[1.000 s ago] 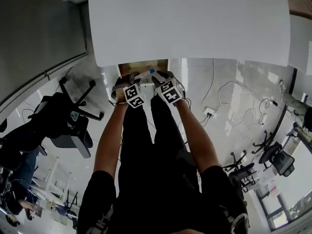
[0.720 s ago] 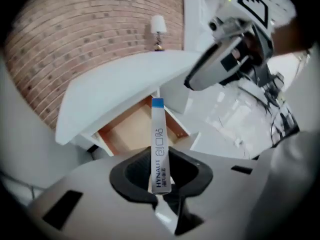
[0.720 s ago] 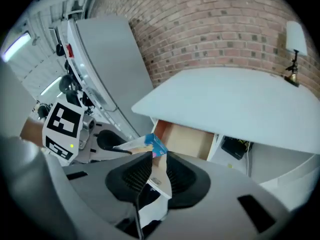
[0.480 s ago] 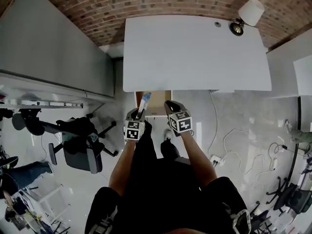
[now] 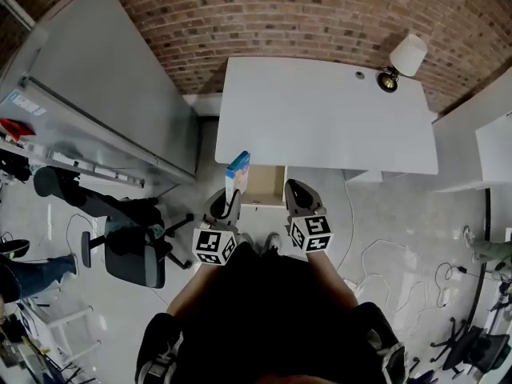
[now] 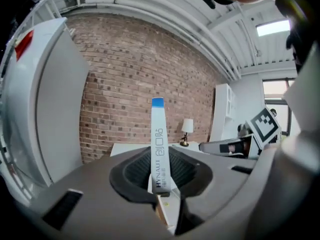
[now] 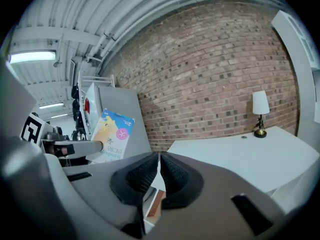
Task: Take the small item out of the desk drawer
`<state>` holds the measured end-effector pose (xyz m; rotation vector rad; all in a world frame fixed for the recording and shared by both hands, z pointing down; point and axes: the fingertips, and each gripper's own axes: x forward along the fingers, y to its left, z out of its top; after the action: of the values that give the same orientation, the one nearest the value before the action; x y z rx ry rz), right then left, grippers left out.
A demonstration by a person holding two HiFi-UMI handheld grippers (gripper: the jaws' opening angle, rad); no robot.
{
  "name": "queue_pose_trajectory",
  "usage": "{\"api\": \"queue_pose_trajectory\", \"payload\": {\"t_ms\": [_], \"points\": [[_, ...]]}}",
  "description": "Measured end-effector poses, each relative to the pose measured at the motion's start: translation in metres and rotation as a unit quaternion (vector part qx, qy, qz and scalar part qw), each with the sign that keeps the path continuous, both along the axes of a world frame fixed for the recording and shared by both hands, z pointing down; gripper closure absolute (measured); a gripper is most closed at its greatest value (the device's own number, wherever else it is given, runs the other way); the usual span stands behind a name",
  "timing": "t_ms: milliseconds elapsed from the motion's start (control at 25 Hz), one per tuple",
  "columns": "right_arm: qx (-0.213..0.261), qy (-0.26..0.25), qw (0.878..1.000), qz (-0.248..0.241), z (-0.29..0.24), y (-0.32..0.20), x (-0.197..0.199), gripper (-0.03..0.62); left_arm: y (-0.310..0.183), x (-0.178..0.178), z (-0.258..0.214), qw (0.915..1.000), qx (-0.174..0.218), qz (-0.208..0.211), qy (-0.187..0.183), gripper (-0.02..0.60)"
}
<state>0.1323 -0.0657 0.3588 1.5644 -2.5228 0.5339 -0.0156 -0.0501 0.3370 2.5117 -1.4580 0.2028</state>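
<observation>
Two jaws of the left gripper (image 6: 161,176) clamp the lower end of the small box (image 6: 159,149), a flat white pack with a blue top, held upright and clear of the drawer (image 5: 268,184). Just beside it, the right gripper (image 7: 159,171) has just been closing its jaws, which now stand almost together with nothing between them. The drawer stands open under the near edge of the white desk (image 5: 320,110). At the desk's far right corner is a lamp (image 5: 404,57), with a brick wall (image 5: 280,14) behind.
</observation>
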Motion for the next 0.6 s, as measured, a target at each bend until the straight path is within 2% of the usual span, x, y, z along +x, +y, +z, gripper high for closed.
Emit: {"api": "queue_pose_trajectory", "payload": {"t_ms": [120,240,600], "points": [[0.036,0.022,0.999,0.001,-0.027,0.015,-0.005,0.557,0.007,-0.003,-0.04,0.9991,0.034,-0.005,0.025,0.499],[0.052,0.033,0.998,0.007,-0.038,0.028,-0.01,0.557,0.011,-0.006,-0.06,0.9981,0.051,-0.003,0.033,0.499],[0.042,0.023,0.999,0.017,-0.041,0.035,-0.031,0.556,0.007,-0.013,-0.057,0.9978,0.045,0.023,0.042,0.499]]}}
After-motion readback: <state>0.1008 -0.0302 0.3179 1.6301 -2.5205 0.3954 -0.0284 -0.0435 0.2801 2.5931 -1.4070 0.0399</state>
